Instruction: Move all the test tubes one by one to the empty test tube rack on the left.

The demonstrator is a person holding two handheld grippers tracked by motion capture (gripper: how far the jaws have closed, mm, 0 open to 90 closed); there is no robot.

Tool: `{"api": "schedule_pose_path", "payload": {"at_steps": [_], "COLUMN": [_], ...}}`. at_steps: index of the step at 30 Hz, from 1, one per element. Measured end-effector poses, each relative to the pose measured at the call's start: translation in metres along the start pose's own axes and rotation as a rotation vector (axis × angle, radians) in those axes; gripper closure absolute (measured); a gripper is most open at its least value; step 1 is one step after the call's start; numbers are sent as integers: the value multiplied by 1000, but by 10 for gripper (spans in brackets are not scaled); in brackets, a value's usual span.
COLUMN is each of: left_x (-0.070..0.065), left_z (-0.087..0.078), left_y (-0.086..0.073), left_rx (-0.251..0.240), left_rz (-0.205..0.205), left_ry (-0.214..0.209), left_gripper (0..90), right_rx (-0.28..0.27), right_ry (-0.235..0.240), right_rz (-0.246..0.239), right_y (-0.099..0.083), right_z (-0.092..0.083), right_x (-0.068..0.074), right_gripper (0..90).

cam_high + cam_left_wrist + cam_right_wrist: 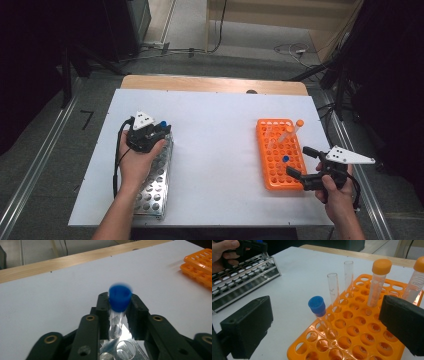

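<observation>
While the left tool grips its tube, the scene reads as follows:

Left tool (119, 315): jaws drawn in close on either side of a blue-capped tube (119, 300), pads against the clear body just under the cap; no earlier state is told here.
Blue-capped tube: upright between the jaws, its lower end over the holes of the metal rack (155, 187); in the high view its cap shows at about 1 o'clock of the left hand (137, 162).
Metal rack: lies on the white desk (215, 150) at its 9 o'clock side, under the left hand.
Right tool (301, 161): jaws spread wide, nothing between them; it sits at 4 o'clock of the orange rack (272, 150), just beside its near corner.
Orange rack: on the desk's 3 o'clock side, well apart from the metal rack.
Rack contents, right tool view: a second blue-capped tube (320, 312) leaning in a near hole, two uncapped glass tubes (333, 287) behind it, two orange-capped tubes (378, 282) at 1 o'clock.
Right hand (337, 195): wrapped round the tool's handle at the desk's 4 o'clock edge.
</observation>
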State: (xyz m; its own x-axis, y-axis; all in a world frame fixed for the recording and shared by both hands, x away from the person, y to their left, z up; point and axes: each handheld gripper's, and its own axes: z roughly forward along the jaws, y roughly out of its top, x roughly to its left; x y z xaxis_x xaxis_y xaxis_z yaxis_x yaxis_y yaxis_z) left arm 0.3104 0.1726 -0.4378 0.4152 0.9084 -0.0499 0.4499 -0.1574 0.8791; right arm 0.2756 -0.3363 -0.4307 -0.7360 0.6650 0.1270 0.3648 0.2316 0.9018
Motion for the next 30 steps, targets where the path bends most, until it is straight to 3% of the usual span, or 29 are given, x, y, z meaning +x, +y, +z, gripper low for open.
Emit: {"api": "schedule_pose_path", "payload": {"at_steps": [8, 16, 18, 20, 22, 26, 30], "left_x": [1, -2, -5, -9, -12, -23, -33], "left_z": [-3, -18, -22, -25, -28, -34, -40], "left_y": [0, 3, 5, 6, 6, 8, 8], "left_rx": [-10, -93, -114, -126, -131, -150, -183], "left_rz": [-36, -73, -84, -89, -85, -67, -52], "left_ry": [-41, -114, -143, -166, -198, -249, -297], "left_gripper": [535, 282, 222, 162, 94, 5, 0], "right_rx": [28, 64, 70, 85, 93, 107, 130], "right_ry": [26, 49, 55, 73, 91, 81, 78], "right_rz": [1, 29, 31, 39, 51, 72, 72], "right_y": [-4, -12, -14, -15, -18, -24, -27], "right_z": [6, 18, 20, 23, 26, 30, 34], "right_x": [1, -2, -2, -3, -4, -8, -9], "right_gripper": [27, 72, 136, 147, 153, 223, 293]}}
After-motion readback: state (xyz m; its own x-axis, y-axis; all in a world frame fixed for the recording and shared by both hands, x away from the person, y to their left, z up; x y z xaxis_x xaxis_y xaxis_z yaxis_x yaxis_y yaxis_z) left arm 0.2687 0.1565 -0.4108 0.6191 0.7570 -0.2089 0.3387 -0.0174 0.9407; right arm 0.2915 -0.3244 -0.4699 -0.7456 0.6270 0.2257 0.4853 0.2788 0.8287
